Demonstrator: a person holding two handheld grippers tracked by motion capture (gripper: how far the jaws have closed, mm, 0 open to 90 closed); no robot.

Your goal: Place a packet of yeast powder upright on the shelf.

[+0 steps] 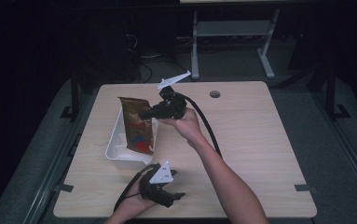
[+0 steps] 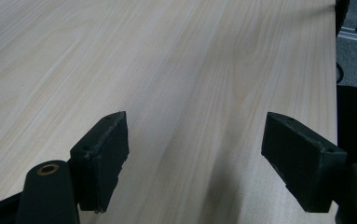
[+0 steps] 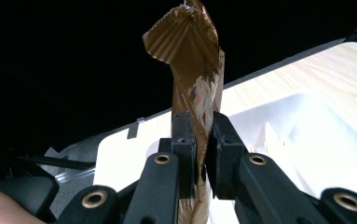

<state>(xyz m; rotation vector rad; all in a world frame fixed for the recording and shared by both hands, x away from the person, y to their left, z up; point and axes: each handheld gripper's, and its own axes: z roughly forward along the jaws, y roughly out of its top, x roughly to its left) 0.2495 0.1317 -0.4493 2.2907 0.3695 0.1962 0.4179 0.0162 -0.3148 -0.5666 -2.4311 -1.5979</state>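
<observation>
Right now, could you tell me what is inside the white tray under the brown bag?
The tray's near end looks bare and white. The bag, held by the right tongs, hangs over the rest, so whatever lies behind it is hidden.

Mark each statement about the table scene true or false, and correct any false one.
1. The right gripper is shut on the brown bag. True.
2. The left gripper holds a bag. False: its jaws stand open over bare table.
3. The brown bag hangs over the white tray. True.
4. The white tray sits at the table's right edge. False: it is on the left part.
</observation>
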